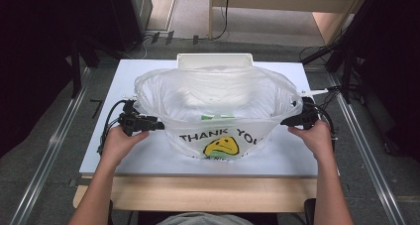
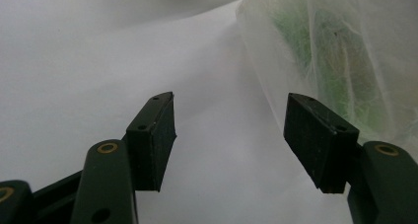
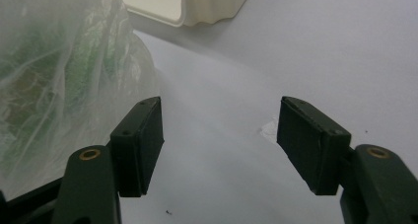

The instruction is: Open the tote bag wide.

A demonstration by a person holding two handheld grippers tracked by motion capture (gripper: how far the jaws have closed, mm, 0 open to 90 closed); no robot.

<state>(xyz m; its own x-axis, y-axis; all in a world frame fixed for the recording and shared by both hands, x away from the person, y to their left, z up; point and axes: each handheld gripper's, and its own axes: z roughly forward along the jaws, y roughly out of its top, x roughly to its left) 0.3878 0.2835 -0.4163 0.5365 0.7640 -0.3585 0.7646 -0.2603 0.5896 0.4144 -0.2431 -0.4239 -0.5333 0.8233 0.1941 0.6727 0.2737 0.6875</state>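
A translucent white plastic bag [image 1: 218,103] printed "THANK YOU" with a yellow face stands wide open in the middle of the white table [image 1: 148,155]. Something green [image 1: 217,117] lies inside it. My left gripper [image 1: 157,126] is at the bag's left side, jaws pointing at it. In the left gripper view the left gripper [image 2: 229,128] is open over bare table, the bag [image 2: 340,51] just right of it. My right gripper [image 1: 286,121] is at the bag's right side. In the right gripper view the right gripper [image 3: 219,135] is open with the bag [image 3: 64,71] to its left.
A cream plastic bin [image 1: 215,60] stands behind the bag at the table's far edge; its corner [image 3: 197,4] shows in the right gripper view. Cables trail off both grippers. A wooden board [image 1: 213,193] edges the table's near side. Metal rails run along the floor on both sides.
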